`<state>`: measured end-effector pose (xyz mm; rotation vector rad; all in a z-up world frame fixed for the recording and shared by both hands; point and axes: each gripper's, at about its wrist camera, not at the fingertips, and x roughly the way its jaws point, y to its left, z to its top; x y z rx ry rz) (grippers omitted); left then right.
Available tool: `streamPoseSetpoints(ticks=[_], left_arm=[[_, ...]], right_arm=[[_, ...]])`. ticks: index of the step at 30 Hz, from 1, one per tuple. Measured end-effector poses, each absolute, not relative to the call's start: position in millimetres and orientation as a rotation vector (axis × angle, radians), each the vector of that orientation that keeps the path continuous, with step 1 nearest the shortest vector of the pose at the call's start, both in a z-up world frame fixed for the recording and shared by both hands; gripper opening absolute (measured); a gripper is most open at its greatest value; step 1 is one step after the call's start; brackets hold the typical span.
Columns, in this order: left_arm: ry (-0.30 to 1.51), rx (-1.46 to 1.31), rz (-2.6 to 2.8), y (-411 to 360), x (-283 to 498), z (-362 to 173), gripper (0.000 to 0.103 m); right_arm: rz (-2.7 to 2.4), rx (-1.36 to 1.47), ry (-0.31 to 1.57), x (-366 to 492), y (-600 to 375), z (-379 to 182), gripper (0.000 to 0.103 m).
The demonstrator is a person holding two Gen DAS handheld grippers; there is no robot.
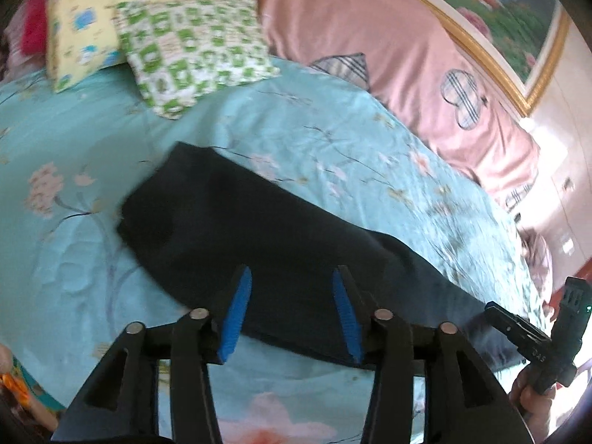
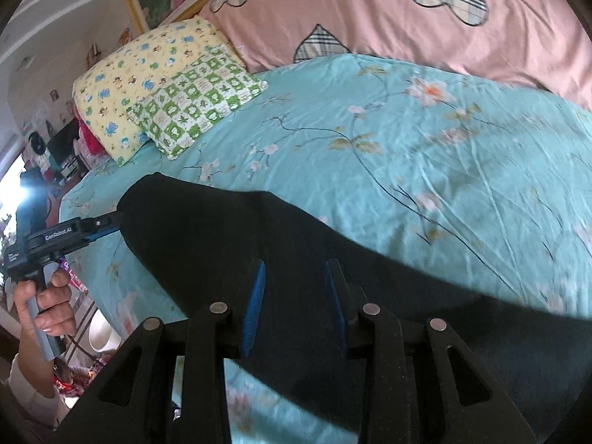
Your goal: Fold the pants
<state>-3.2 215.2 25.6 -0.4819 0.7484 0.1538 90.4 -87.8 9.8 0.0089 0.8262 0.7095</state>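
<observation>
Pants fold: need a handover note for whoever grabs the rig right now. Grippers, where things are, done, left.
Left gripper: open, nothing between the blue pads, hovering over the near edge of the pants.
Right gripper: open, empty, above the same garment.
Pants: dark, lying in a long band across the teal floral bedspread, apparently already doubled lengthwise; how many layers there are cannot be told. Two patterned pillows sit well clear at the head of the bed.
Done: seemingly one fold, both grippers released.
Left: probably regrip one end and fold it over the other, then flatten.
</observation>
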Motion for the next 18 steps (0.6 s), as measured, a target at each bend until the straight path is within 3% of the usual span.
streamPoseSetpoints(ticks=[3,6,18], left_arm=[[0.761,-0.472,0.1,195.5,8.1,25.1,0.049],[0.787,-0.449,0.04,170.2,21.2,22.7,0.049],[0.848,-0.305,-0.148,72.8,60.7,26.3,0.051]], right_arm=[[0.683,0.027,0.824,80.7,-104.9,9.1,0.035],[0.658,0.07,0.838,72.7,-125.1,5.9,0.046],[0.527,0.237,0.819,36.0,-206.8,0.4,0.046]])
